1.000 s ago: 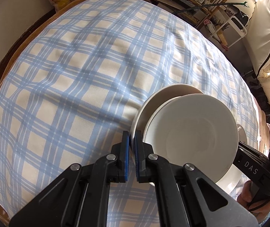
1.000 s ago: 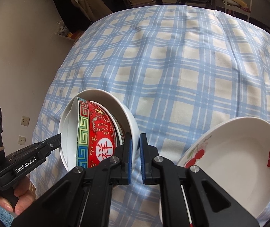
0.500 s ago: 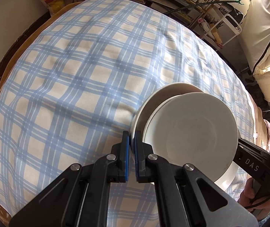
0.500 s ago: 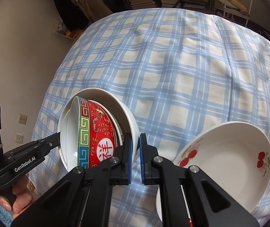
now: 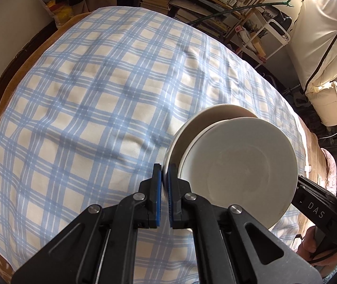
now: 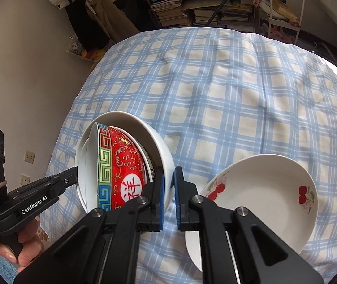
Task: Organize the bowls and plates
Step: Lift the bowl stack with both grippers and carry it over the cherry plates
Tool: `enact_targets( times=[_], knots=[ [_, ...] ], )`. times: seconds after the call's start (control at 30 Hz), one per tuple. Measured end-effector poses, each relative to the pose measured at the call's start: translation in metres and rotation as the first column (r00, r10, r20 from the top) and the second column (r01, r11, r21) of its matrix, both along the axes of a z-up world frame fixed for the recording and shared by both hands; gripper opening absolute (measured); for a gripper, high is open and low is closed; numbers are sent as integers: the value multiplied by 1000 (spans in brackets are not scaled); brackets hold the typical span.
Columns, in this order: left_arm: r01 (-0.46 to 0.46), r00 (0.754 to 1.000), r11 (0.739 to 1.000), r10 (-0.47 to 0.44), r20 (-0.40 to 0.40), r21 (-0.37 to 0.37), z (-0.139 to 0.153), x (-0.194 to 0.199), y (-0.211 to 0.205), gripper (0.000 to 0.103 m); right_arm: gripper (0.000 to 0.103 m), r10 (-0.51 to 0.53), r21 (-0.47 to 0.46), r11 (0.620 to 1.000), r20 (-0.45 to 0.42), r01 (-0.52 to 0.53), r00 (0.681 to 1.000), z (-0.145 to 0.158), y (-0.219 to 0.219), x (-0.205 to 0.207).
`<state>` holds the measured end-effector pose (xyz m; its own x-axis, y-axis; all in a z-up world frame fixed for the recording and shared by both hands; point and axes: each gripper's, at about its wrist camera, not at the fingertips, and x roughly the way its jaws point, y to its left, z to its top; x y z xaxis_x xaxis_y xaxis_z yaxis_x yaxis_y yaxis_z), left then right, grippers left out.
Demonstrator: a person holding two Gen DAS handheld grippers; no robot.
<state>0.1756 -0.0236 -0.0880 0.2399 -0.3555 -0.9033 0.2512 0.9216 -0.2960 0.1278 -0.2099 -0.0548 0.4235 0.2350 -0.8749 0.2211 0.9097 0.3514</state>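
In the left wrist view, the left tool (image 5: 165, 172) is clenched on the near rim of a nested stack of white ceramic bowls (image 5: 237, 172). The stack is held on its edge, with the open side turned to the camera, above the blue-and-cream checked cloth (image 5: 97, 106). Compared with one second ago, more of the cloth and of the shelves behind it is seen, while the stack sits at the same place between the jaws. It is judged from this that the stack has been raised and is now clear of the cloth. Whether a desk or a bed lies under the cloth cannot be told.

In the right wrist view, the right tool (image 6: 169, 177) is closed on the rim of the large outer white bowl (image 6: 144, 130). A red porcelain bowl with a green key-pattern border (image 6: 123, 165) is nested in it, and a smaller white dish (image 6: 88, 165) is nested in the red one. The left tool is seen gripping the opposite side, so the load is shared by both hands. The shallow white plate with cherry prints (image 6: 263, 194) lies on the cloth just beside the right tool and now appears lower and more complete than before. The bowls are thus gathered, and the cherry plate is probably still to be placed.
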Motion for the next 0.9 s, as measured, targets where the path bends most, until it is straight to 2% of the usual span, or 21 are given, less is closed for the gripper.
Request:
enact_targets(
  times=[0.27, 0.5, 0.63, 0.9],
  knots=[
    [55, 998, 998, -55, 26, -5, 17, -19, -35, 2, 9, -70, -2, 998, 26, 70, 997, 16, -26, -28],
    [98, 995, 995, -99, -3, -21, 13, -38, -75, 2, 9, -108, -42, 993, 21, 109, 994, 23, -58, -55],
    [133, 991, 991, -134, -32, -8, 2, -50, -101, 2, 9, -143, -49, 989, 2, 143, 990, 16, -79, -73],
    [171, 984, 983, -167, -65, 59, -12, -62, -139, 2, 9, -217, 0, 976, -46, 217, 975, -10, -115, -99]
  ],
)
